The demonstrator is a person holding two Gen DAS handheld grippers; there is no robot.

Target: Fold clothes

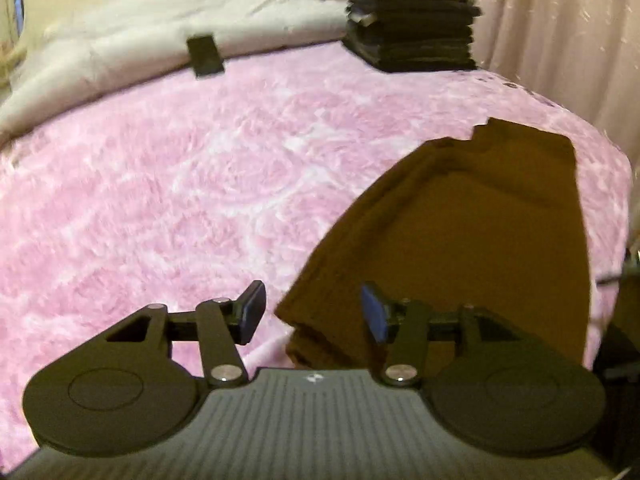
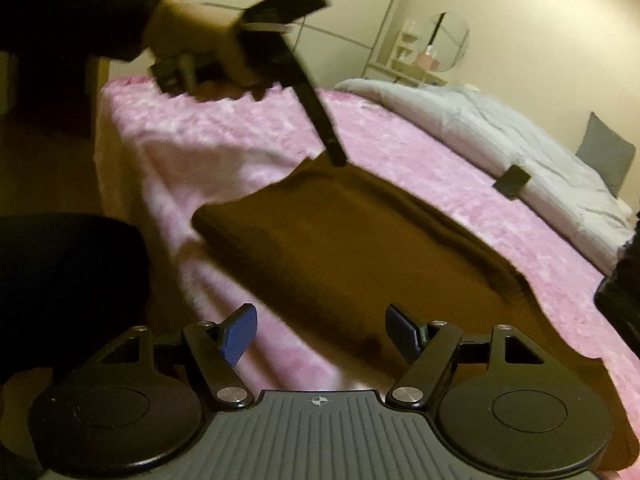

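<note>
Left wrist view: left claw [image 1: 312, 312] spread wide, nothing between its blue pads. Folded brown knit garment [image 1: 460, 232] lies on the fuzzy pink blanket [image 1: 180, 180] ahead and right of the claw; near corner sits between the fingers. Tall stack of dark folded clothes [image 1: 416, 16] far ahead.

Right wrist view: right claw [image 2: 322, 334] spread, empty, above the garment's near edge. Left claw's fingertip at the garment's far corner, held by a hand [image 2: 200, 40]; contact unclear from blur.

Brown garment [image 1: 460, 220]; mottled pink blanket [image 1: 180, 168]; white duvet [image 1: 140, 36]; dark folded stack [image 1: 416, 16]; blue finger pads [image 2: 239, 334].
</note>
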